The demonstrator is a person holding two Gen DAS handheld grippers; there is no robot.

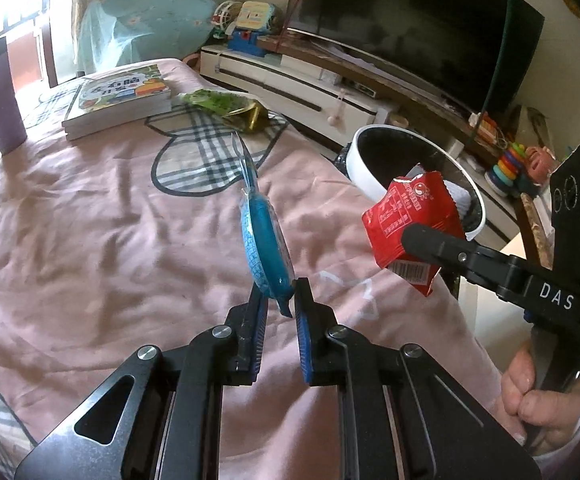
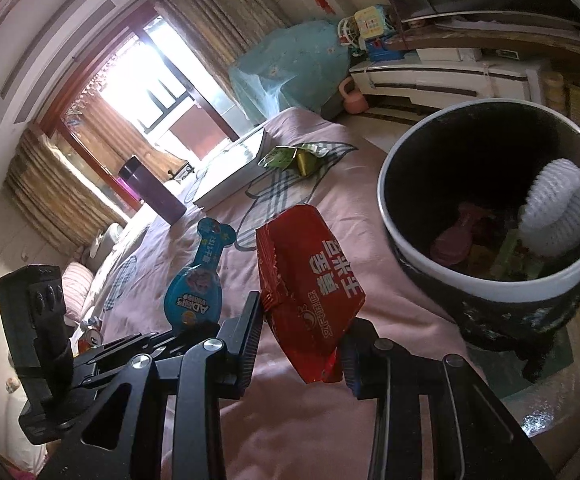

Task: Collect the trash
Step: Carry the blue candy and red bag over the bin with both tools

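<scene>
The left tool (image 1: pixel 280 300) is pinched on the bottom tip of a blue blister pack (image 1: pixel 264 248), which stands edge-on and upright above the pink bedspread (image 1: pixel 90 240). At about two o'clock from it, the right tool (image 2: pixel 302 344) clamps a red snack wrapper (image 2: pixel 310 280) by its lower end. Further right, at about two o'clock from the wrapper, a white-rimmed bin (image 2: pixel 486 280) stands beside the bed holding other rubbish. A green wrapper (image 1: pixel 222 106) lies near the books (image 1: pixel 118 100).
</scene>
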